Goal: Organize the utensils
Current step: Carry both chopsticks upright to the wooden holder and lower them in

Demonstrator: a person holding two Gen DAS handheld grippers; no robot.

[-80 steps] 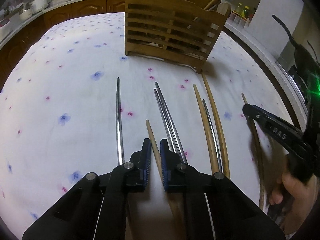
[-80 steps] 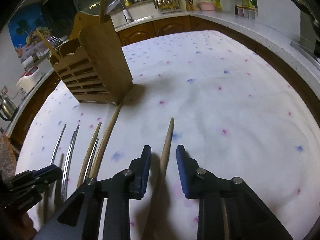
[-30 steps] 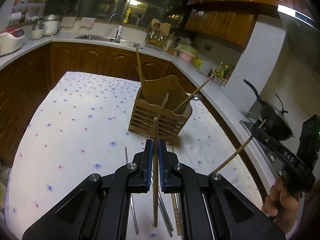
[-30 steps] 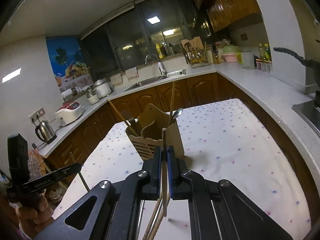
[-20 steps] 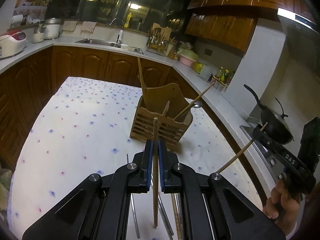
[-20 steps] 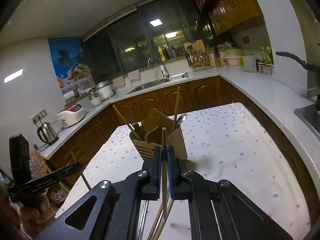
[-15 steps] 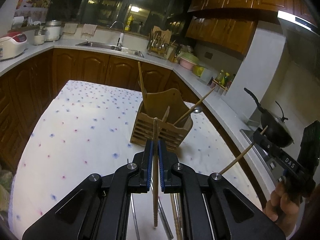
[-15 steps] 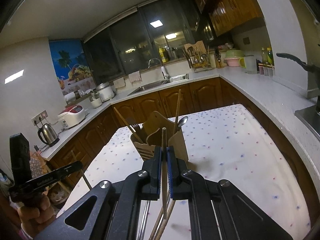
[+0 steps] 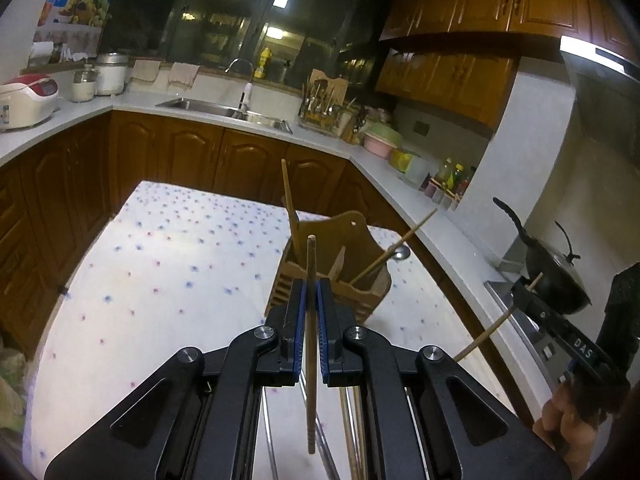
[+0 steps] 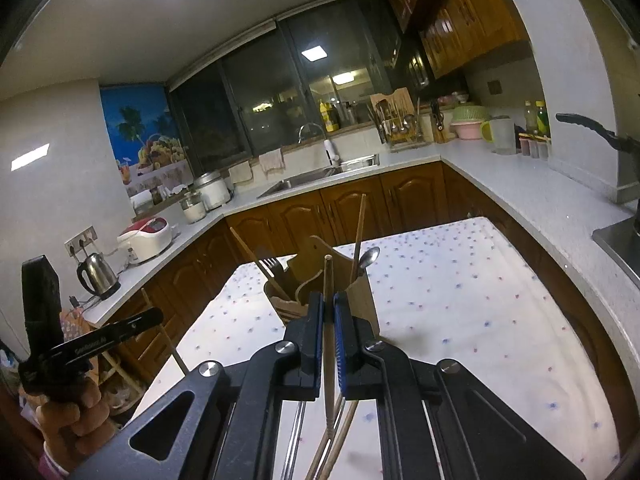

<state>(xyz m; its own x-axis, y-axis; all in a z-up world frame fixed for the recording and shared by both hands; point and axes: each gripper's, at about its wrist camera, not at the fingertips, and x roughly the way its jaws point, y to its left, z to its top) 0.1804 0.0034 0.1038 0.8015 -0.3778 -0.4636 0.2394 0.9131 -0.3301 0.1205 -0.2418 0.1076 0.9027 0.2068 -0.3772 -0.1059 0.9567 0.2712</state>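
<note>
My left gripper (image 9: 311,294) is shut on a wooden chopstick (image 9: 311,400) that stands upright between its blue pads, raised above the table. My right gripper (image 10: 328,306) is shut on a second wooden chopstick (image 10: 329,384), also upright. Ahead of both stands the slatted wooden utensil holder (image 9: 360,284) (image 10: 362,292) on the flowered tablecloth (image 9: 168,264), with chopsticks, a fork (image 10: 274,266) and a spoon (image 10: 370,257) in it. More wooden and metal chopsticks (image 9: 354,432) (image 10: 298,432) lie on the cloth below the grippers, partly hidden by them.
Each view shows the other gripper held in a hand at the side (image 9: 568,344) (image 10: 96,338). A black wok (image 9: 556,276) sits on the stove to the right of the table. Counters with a sink (image 9: 224,111), a rice cooker (image 10: 146,238) and a kettle (image 10: 98,274) ring the table.
Both grippers kept hold of their chopsticks. The left one rose a little and drew nearer the holder. The right one hardly moved.
</note>
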